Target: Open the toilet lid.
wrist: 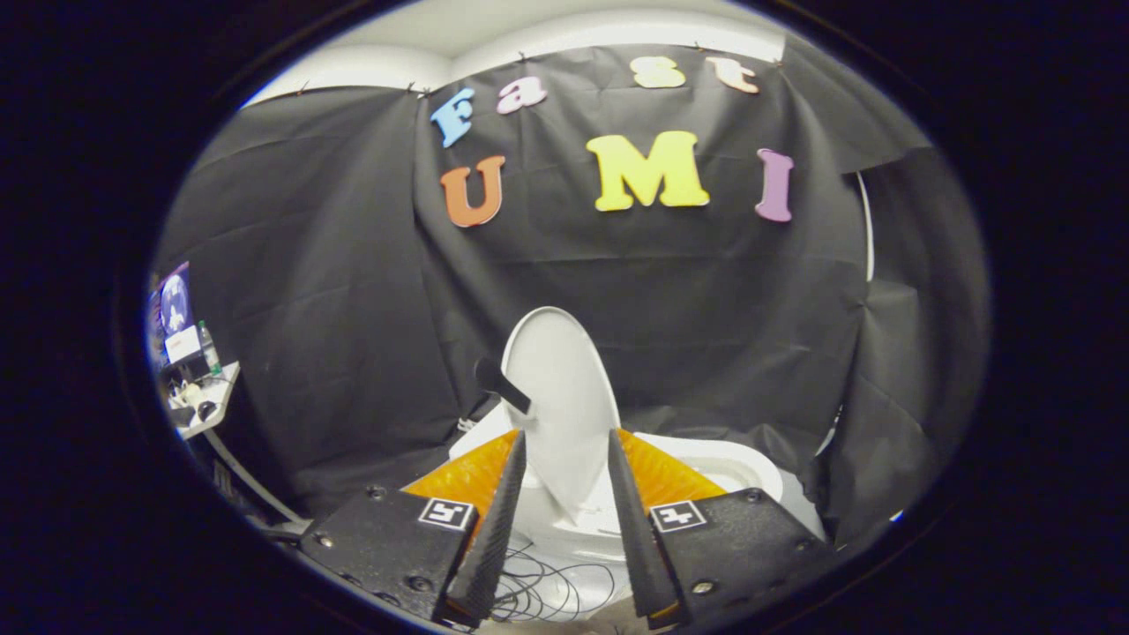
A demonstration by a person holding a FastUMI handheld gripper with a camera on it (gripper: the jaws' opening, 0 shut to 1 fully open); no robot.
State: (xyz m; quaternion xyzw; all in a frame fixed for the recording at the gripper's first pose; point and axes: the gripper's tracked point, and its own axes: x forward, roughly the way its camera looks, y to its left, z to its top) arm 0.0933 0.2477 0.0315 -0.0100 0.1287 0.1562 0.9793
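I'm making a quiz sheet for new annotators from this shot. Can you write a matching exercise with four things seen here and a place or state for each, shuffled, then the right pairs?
Things:
1. toilet lid
2. black handle
3. tongs
4. plastic bottle

Places or states:
A. standing on a small desk far off to the side
B. raised upright, between the two fingers
C. open, one finger on each side of the lid
D. sticking out from the lid's side, above one finger

Pairs: 1-B, 2-D, 3-C, 4-A
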